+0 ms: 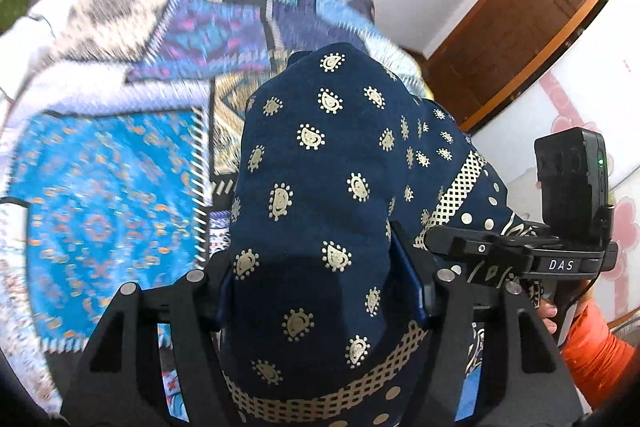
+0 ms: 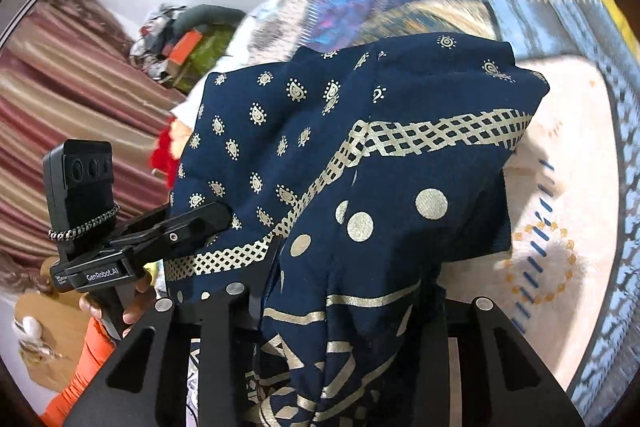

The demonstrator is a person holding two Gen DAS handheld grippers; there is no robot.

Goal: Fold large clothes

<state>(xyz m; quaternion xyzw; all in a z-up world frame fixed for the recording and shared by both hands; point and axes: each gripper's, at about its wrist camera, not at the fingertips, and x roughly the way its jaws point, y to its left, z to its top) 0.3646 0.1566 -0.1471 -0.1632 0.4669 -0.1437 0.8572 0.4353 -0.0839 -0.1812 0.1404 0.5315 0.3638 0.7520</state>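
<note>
A navy garment (image 1: 320, 155) with gold paisley print and a lattice border is lifted off the bed in a bunched heap. In the left wrist view my left gripper (image 1: 316, 279) is shut on a thick wad of it, and cloth fills the whole gap between the blue pads (image 1: 410, 279). The right gripper (image 1: 444, 243) bites the same cloth at the right. In the right wrist view the garment (image 2: 360, 131) drapes over my right gripper (image 2: 348, 299), which is shut on a fold, its fingertips hidden under fabric. The left gripper (image 2: 212, 219) pinches the cloth's left side.
A blue and cream patchwork bedspread (image 1: 100, 207) (image 2: 560, 167) lies under the garment. A brown wooden door (image 1: 520, 27) and a white flowered cabinet (image 1: 600, 47) stand at the right. A striped curtain (image 2: 60, 107) and a clothes pile (image 2: 188, 39) lie left. Orange sleeves (image 1: 596, 355) (image 2: 88, 367) show.
</note>
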